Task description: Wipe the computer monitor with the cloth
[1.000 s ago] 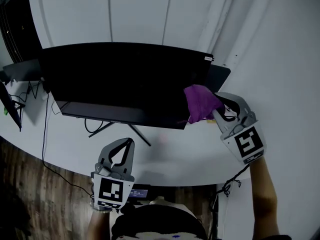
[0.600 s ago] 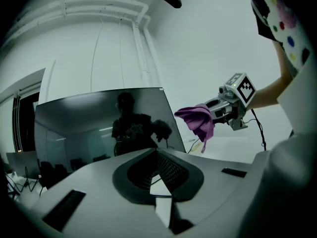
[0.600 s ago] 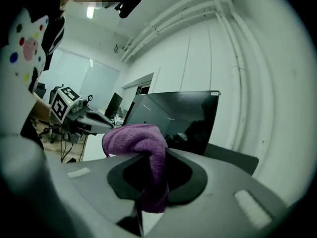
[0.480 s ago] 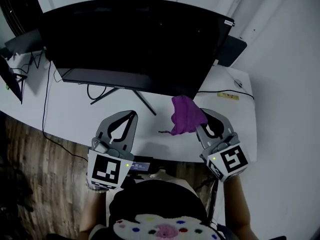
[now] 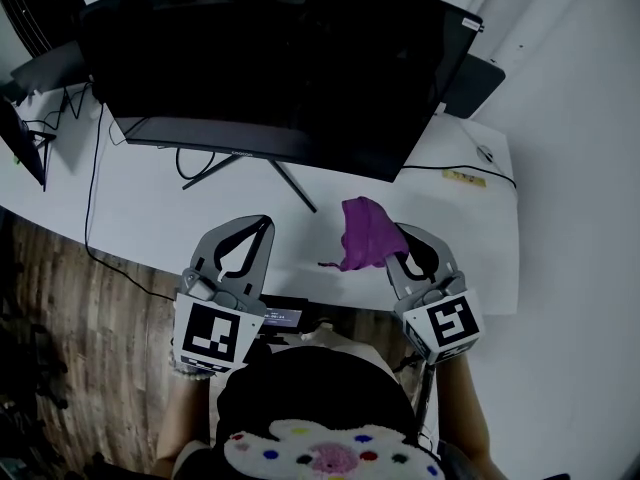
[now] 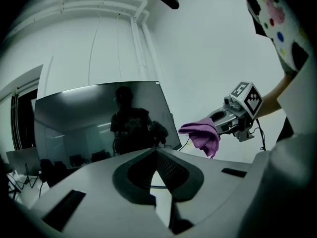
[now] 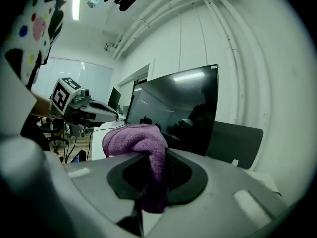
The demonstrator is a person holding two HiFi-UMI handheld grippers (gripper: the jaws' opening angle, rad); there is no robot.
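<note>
The large dark computer monitor stands on the white desk, with the room reflected in its screen. My right gripper is shut on the purple cloth, which bunches over its tips above the desk's front edge and hangs clear of the screen. In the right gripper view the cloth is pinched between the jaws, and the monitor lies beyond it. My left gripper is shut and holds nothing. It hovers near the desk's front, left of the cloth.
A second dark screen and cables sit at the desk's left end. A dark panel stands behind the monitor's right side. A small yellow item and a cable lie on the right. The monitor's stand legs spread underneath.
My right gripper has drawn the cloth back from the monitor's lower right corner toward the desk's front edge. The left gripper has barely moved.
</note>
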